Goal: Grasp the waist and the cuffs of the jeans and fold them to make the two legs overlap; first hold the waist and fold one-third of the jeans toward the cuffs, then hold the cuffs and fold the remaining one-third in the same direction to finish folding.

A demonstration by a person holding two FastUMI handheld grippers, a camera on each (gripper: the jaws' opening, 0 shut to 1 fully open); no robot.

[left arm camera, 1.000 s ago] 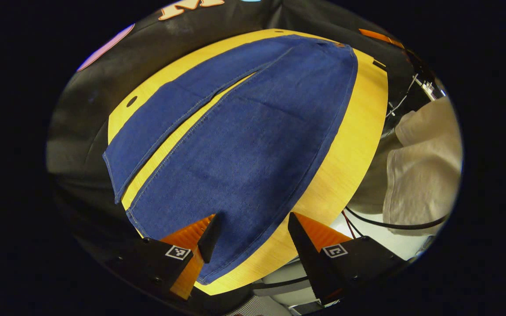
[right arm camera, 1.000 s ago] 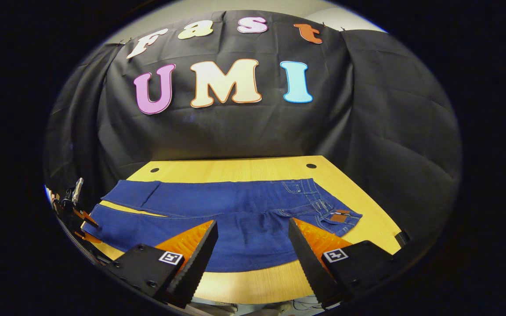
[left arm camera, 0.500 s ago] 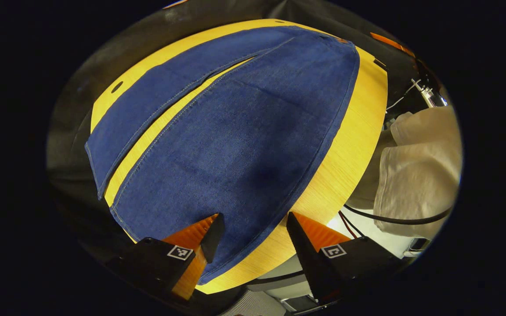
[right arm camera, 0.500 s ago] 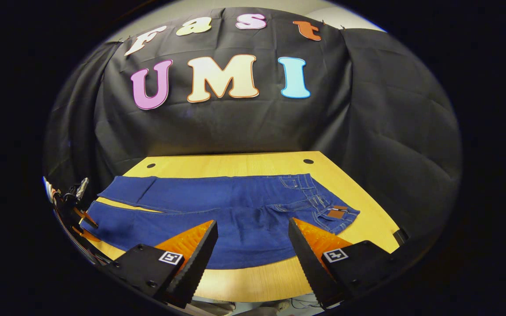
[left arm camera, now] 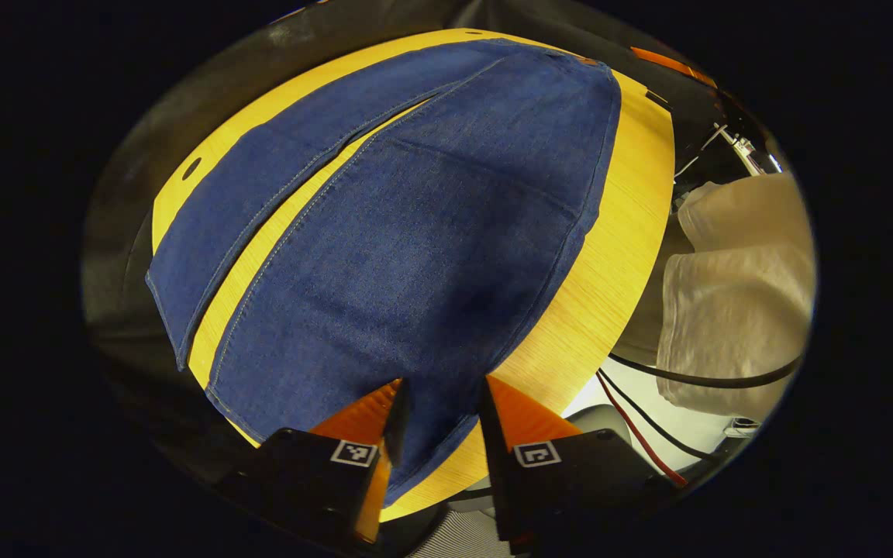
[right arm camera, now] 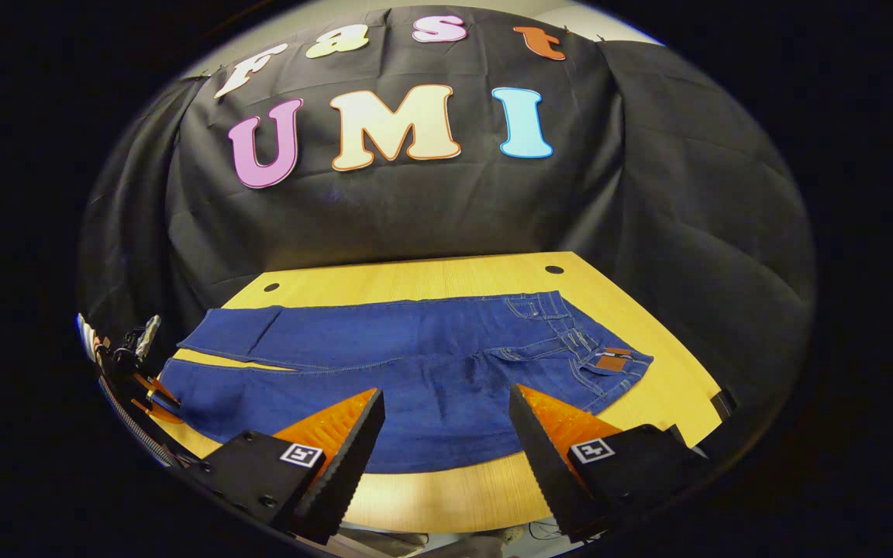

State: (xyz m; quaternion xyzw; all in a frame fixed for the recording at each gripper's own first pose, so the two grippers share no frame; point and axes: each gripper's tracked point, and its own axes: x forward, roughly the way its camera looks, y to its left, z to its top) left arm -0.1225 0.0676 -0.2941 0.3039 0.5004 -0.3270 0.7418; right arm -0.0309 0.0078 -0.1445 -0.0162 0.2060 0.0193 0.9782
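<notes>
Dark blue denim jeans (right arm camera: 415, 372) lie flat along a yellow wooden table (right arm camera: 415, 275), legs apart, ready for the first fold. The left gripper (left arm camera: 440, 403) is at the near leg's cuff, fingers narrowed around its hem; whether they pinch it, I cannot tell. The right gripper (right arm camera: 446, 415) hangs spread wide, short of the waist.

Bare table (right arm camera: 446, 496) strip fronts jeans (right arm camera: 415, 372) — unobstructed.

tabletop (right arm camera: 446, 275): yellow wood-grain, two small round holes near far edge at 11 and 1 o'clock | jeans (right arm camera: 415, 372): blue, flat on it, legs toward 9 o'clock, waist toward 3 o'clock | bare strip of wood between the legs
</notes>
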